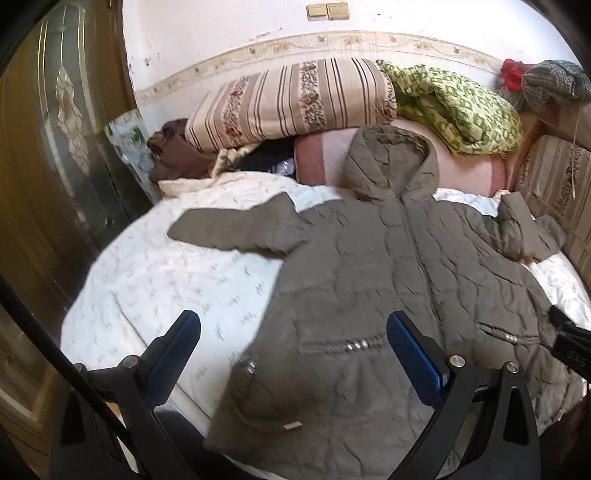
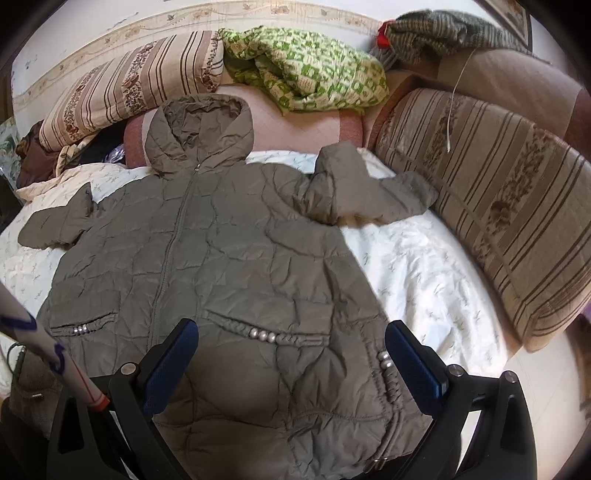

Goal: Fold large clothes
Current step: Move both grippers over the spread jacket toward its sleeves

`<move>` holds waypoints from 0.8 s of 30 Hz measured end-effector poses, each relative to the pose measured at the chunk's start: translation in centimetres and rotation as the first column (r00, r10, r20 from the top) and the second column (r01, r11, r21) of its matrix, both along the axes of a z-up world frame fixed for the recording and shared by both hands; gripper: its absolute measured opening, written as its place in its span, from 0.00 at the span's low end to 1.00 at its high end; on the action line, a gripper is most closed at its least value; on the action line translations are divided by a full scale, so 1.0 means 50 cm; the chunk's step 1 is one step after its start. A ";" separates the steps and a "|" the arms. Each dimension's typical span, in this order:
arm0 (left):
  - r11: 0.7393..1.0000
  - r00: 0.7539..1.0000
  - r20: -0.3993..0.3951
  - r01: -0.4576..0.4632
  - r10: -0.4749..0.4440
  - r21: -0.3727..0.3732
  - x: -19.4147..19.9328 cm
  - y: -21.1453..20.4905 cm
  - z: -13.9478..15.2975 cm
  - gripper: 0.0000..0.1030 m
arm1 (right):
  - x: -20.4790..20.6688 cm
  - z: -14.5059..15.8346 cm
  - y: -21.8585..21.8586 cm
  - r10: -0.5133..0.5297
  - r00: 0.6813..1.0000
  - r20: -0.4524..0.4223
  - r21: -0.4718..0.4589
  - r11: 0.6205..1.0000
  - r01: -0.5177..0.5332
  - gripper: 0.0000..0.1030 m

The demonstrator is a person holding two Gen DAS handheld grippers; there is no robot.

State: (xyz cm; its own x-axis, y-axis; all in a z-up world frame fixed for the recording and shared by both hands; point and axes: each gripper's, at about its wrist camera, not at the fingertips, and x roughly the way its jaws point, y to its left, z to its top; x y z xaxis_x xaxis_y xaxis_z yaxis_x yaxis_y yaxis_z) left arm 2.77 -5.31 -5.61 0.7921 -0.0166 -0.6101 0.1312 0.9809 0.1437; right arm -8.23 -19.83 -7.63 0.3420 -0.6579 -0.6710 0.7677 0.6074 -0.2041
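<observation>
Both grippers, left point(image 1: 293, 354) and right point(image 2: 291, 356), hang spread and empty over the jacket's point(image 2: 221, 251) hem, hood pointing straight away, left nearer the outstretched sleeve point(image 1: 236, 229).

White wall point(image 1: 221, 33), floral border point(image 1: 332, 42), perhaps wooden door point(image 1: 44, 147)

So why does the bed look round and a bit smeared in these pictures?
Both views come through fisheye lenses, so the wall border and the white bedspread curve toward dark corners. The left wrist view is smeared by motion blur, plain on the jacket; the right wrist view is sharper, with soft light and no harsh glare.
</observation>
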 end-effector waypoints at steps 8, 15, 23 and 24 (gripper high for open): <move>0.997 0.997 0.031 -0.062 0.064 -0.043 0.041 0.036 0.034 0.98 | 0.020 0.058 0.011 0.036 0.999 0.022 -0.128 0.991 -0.033 1.00; 0.990 0.993 0.024 -0.117 0.119 -0.085 0.046 0.065 0.037 0.98 | 0.037 0.056 0.010 0.052 0.998 0.028 -0.008 0.999 -0.051 1.00; 0.992 0.992 -0.101 -0.082 0.072 -0.101 0.056 0.062 -0.013 0.98 | 0.047 0.037 0.018 0.048 0.999 0.005 -0.006 0.999 -0.048 1.00; 0.993 0.992 -0.113 -0.073 0.062 -0.096 0.055 0.058 -0.019 0.98 | 0.048 0.034 0.017 0.047 0.999 -0.001 -0.004 0.999 -0.047 1.00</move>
State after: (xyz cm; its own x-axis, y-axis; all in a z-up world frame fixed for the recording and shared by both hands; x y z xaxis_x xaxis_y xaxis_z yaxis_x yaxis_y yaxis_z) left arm 5.54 -2.39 -6.57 0.7221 -0.0303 -0.6911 0.0739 0.9967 0.0335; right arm -5.84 -19.00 -5.92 0.3720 -0.6437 -0.6688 0.7383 0.6419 -0.2071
